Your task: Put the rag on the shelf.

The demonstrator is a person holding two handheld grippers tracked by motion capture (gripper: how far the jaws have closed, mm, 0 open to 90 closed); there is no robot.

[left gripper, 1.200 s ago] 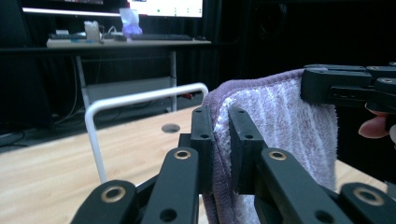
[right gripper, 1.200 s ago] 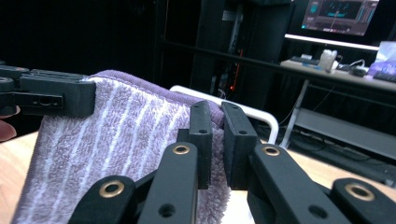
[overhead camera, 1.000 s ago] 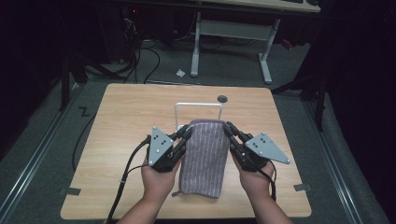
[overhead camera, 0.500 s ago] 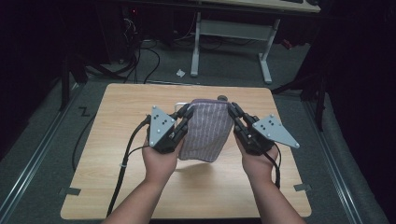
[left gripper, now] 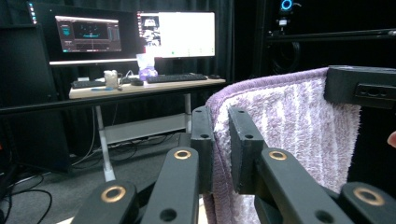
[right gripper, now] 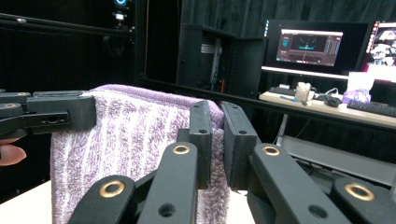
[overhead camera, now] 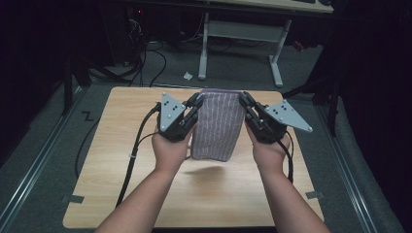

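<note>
**Purple towel aloft, pinched only at its top corners**

Nearest, the left gripper (left gripper: pixel 215 154) has its jaws clenched on the towel's (overhead camera: pixel 218 126) top edge at one corner; the right gripper (right gripper: pixel 215 149) nips the other. The striped cloth hangs between them, clear of the wooden table (overhead camera: pixel 121 160), its lower end free. A thin bite on thick terry could slip if the hands pull apart. Beyond stands a desk (left gripper: pixel 140 86) with monitors.

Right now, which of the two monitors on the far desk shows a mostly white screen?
In the left gripper view, it is the right-hand monitor, bright white. The left-hand monitor beside it has a dark screen with small graphics. A keyboard lies below the white one.
</note>
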